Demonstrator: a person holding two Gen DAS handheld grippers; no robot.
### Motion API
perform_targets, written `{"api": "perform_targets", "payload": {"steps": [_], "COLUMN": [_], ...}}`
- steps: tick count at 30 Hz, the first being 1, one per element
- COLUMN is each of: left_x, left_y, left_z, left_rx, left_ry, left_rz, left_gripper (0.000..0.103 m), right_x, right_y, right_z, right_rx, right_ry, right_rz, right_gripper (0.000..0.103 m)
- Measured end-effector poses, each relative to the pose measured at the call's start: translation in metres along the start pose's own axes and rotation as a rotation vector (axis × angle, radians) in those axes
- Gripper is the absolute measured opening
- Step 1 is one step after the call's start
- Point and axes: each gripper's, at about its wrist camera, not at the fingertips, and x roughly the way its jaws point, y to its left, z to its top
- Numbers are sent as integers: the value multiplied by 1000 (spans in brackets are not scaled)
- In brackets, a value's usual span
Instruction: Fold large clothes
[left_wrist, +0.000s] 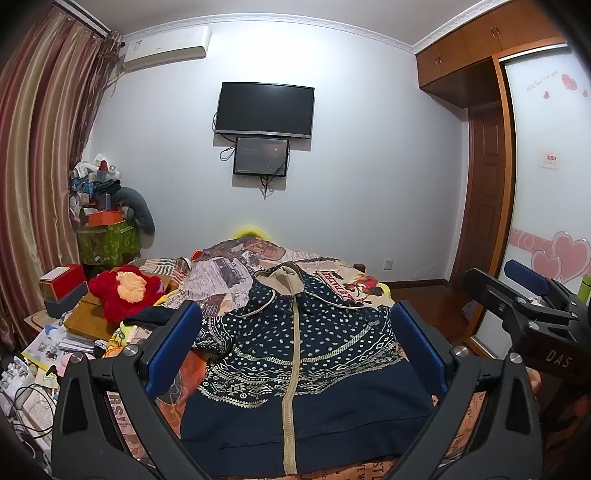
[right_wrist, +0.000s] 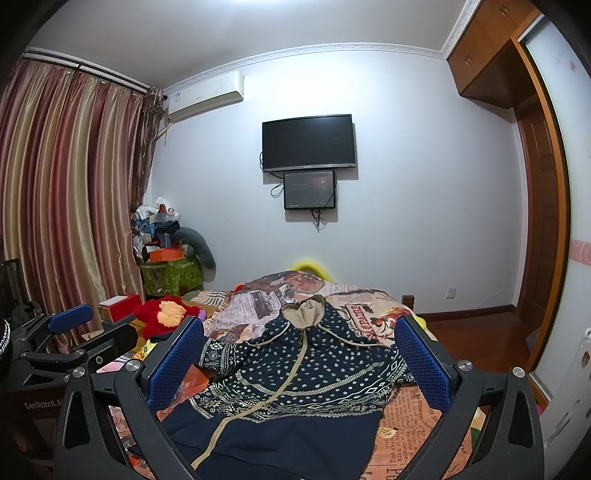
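Both our left gripper (left_wrist: 295, 354) and right gripper (right_wrist: 299, 365) gape empty; the soft, floppy navy patterned zip hoodie (left_wrist: 306, 369) probably wants pinching at its hem corners.

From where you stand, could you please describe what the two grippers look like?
Both the left gripper and the right gripper have black angular frames with silver screws. Their fingers carry textured blue pads. White lettering "DAS" marks the right one's body.

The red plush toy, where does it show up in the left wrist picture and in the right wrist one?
Left wrist: the red plush toy lies left of centre, beside the patterned hoodie.
Right wrist: the toy lies left of centre, beyond the gripper's left finger.
Shared landmark: the wall television.
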Motion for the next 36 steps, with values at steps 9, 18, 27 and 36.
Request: {"api": "perform_targets", "payload": {"steps": [9, 18, 27, 36], "left_x": [1, 1, 12, 66], "left_y": [1, 2, 11, 51], "left_z": [1, 1, 1, -1], "left_rx": [-4, -5, -23, -40], "left_ry": [-2, -2, 8, 77], "left_rz": [3, 5, 5, 96], "left_gripper": [103, 103, 103, 103], "right_x": [0, 1, 14, 71], "right_y": [0, -1, 1, 1], "right_z": [0, -1, -2, -1], "right_rx": [1, 1, -4, -22], "right_ry": [0, 3, 24, 65], "right_rz": [0, 0, -1, -12], "right_gripper": [103, 103, 103, 103]}}
